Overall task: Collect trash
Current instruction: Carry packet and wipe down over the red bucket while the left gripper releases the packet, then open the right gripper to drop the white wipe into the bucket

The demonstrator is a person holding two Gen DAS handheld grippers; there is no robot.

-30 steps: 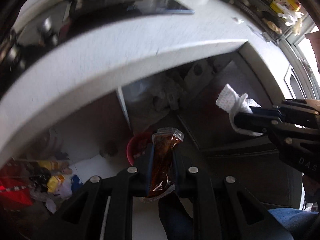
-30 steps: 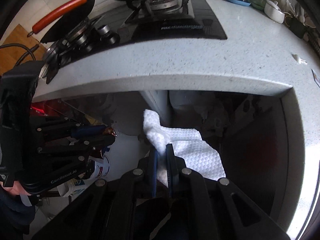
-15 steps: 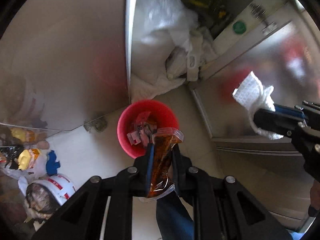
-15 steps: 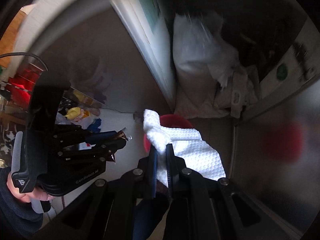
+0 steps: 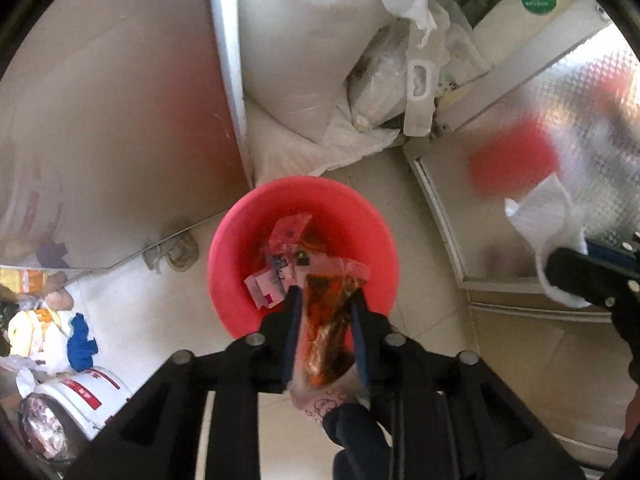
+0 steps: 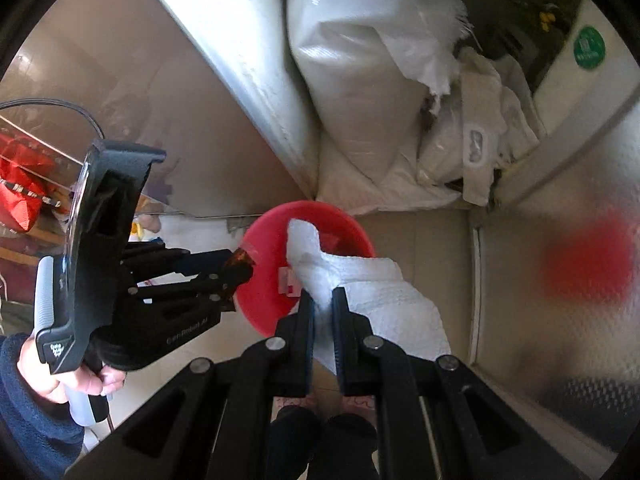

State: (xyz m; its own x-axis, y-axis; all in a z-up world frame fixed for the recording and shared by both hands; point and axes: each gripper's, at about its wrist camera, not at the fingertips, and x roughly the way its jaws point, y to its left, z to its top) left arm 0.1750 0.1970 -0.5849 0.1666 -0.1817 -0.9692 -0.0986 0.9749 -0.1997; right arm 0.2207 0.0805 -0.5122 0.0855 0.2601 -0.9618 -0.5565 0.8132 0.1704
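A red trash bin [image 5: 360, 216] stands on the tiled floor with wrappers inside; it also shows in the right wrist view [image 6: 260, 280]. My left gripper [image 5: 325, 300] is over the bin's near rim. Its jaws have spread apart, and a brown sauce packet [image 5: 326, 324] still sits loosely between them. My right gripper [image 6: 323, 300] is shut on a crumpled white paper towel [image 6: 384, 292], held above the bin's near right edge. The towel also shows at the right of the left wrist view [image 5: 540, 216].
White sacks [image 5: 304, 52] and plastic bags fill the open cabinet behind the bin. A metal cabinet door [image 5: 580, 128] stands to the right and a cabinet panel [image 5: 120, 120] to the left. Bottles and packets [image 5: 48, 332] lie on the floor at the left.
Both grippers dropped from counter height to just over the red bin. The left jaws have opened wider around the sauce packet. The right gripper still clamps the towel.
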